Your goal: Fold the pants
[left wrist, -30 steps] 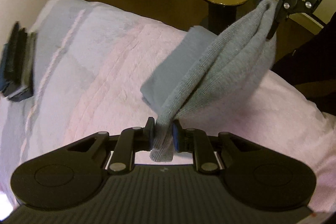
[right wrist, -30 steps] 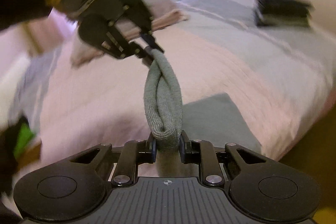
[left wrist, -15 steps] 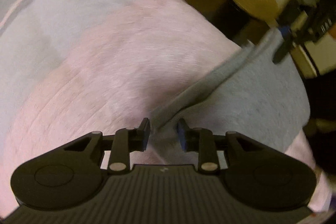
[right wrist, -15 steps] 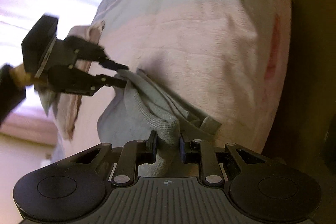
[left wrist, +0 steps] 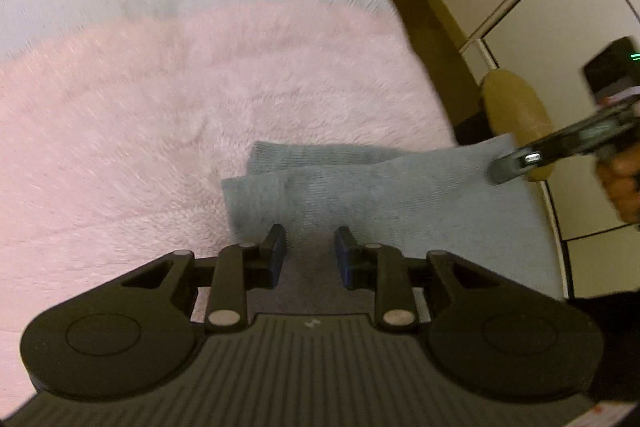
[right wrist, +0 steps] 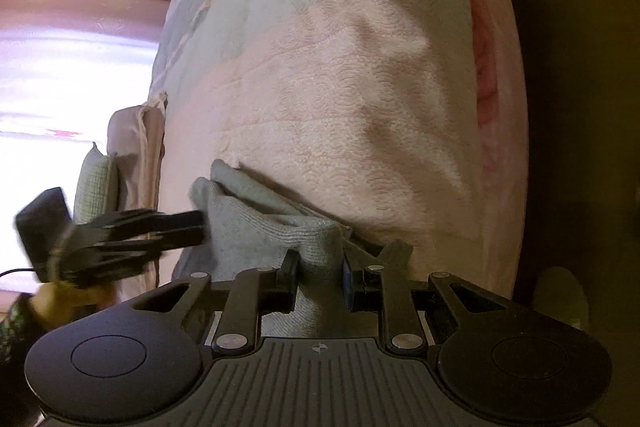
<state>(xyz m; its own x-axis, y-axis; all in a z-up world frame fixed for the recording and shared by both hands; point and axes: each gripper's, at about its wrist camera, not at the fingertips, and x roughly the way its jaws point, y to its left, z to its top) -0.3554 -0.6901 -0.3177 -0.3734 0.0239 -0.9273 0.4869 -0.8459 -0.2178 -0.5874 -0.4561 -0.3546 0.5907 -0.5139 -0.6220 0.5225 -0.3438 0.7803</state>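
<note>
grey pants (left wrist: 392, 187) folded over, lying flat on pink bed (left wrist: 160, 99). left gripper (left wrist: 310, 247) released; right gripper (right wrist: 320, 275), at 3 o'clock, grasping fabric. likely smoothing left.

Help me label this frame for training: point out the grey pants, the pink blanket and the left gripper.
grey pants (left wrist: 400, 195), left wrist view, flat top layer.
pink blanket (left wrist: 160, 115), left wrist view, bare fleece.
left gripper (left wrist: 310, 247), left wrist view, midway between fingertips.

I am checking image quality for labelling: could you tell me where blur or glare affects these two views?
Left wrist view: the right hand-held gripper is motion-blurred; grey pants stay fairly sharp. Right wrist view: the window is blown out, and the left hand-held gripper smears.
</note>
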